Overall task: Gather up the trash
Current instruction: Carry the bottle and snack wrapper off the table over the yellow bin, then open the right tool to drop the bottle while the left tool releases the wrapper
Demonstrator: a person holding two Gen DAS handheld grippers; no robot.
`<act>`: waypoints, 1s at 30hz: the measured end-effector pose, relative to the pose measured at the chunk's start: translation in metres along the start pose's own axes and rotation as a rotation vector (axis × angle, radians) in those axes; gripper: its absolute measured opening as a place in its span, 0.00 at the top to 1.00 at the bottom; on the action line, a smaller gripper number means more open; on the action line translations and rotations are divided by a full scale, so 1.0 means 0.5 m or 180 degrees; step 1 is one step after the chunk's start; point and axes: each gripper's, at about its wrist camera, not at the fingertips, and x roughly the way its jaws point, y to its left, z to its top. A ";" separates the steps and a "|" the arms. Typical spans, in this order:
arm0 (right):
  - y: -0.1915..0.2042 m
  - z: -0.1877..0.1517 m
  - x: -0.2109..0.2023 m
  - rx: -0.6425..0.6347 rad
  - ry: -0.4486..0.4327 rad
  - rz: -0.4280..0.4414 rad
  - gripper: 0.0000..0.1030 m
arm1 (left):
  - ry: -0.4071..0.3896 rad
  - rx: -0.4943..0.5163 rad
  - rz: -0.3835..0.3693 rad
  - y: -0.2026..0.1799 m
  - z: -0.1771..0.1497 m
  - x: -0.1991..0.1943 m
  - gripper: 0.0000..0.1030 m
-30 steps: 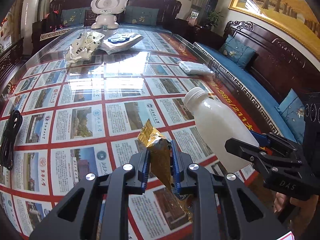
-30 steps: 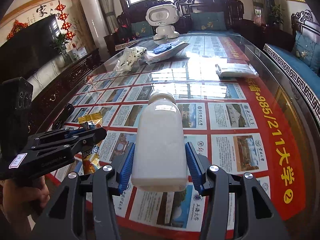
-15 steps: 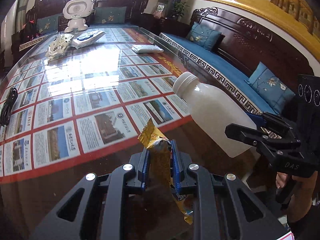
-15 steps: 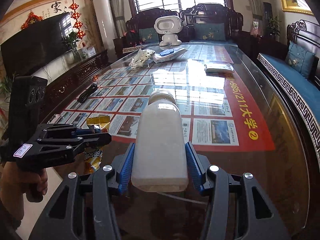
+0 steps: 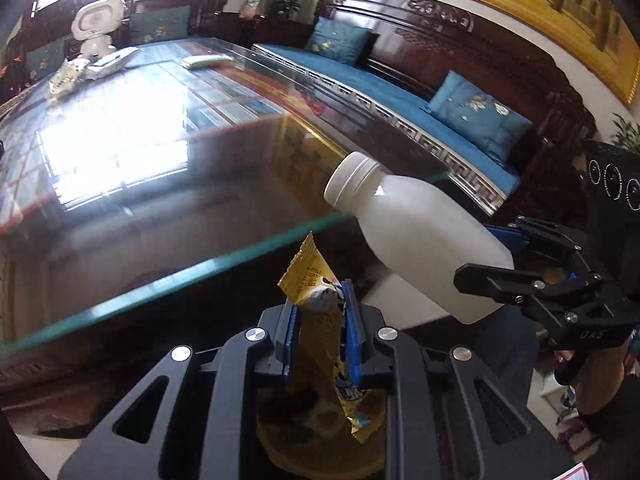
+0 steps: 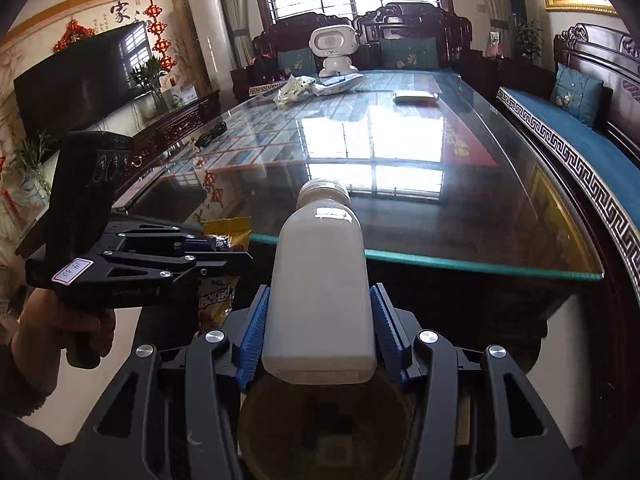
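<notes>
My left gripper (image 5: pixel 318 322) is shut on a gold snack wrapper (image 5: pixel 310 270) and holds it in the air just past the near edge of the glass table (image 5: pixel 168 276). My right gripper (image 6: pixel 318 322) is shut on a white plastic bottle (image 6: pixel 320 280), cap pointing forward, also off the table's near edge. The bottle also shows in the left wrist view (image 5: pixel 416 236), to the right of the wrapper. The wrapper (image 6: pixel 226 232) and left gripper (image 6: pixel 224 258) show at the left of the right wrist view. A round woven basket (image 6: pixel 324 428) lies below the bottle; it also shows under the wrapper (image 5: pixel 320 444).
On the far end of the table lie a crumpled white bag (image 6: pixel 294 88), a blue-white packet (image 6: pixel 340 82), a flat white pack (image 6: pixel 414 97) and a white toy robot (image 6: pixel 334 50). A black cable (image 6: pixel 212 134) lies at the left edge. A blue-cushioned bench (image 6: pixel 576 136) runs along the right.
Both grippers have pulled back from over the table to beyond its near edge and lowered, still holding the wrapper and the bottle. The basket has come into view beneath them.
</notes>
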 end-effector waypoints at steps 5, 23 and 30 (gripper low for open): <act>0.012 -0.106 0.012 0.0048 0.0280 -0.0084 0.52 | 0.0157 0.0040 -0.0039 -0.028 -0.084 0.026 0.80; -0.015 -0.285 0.167 0.0466 0.1051 -0.0180 0.49 | 0.0828 -0.0159 -0.0028 -0.032 -0.271 0.149 0.80; -0.014 -0.295 0.162 0.0498 0.1042 -0.0093 0.49 | 0.0947 -0.0076 -0.0067 -0.054 -0.273 0.189 0.80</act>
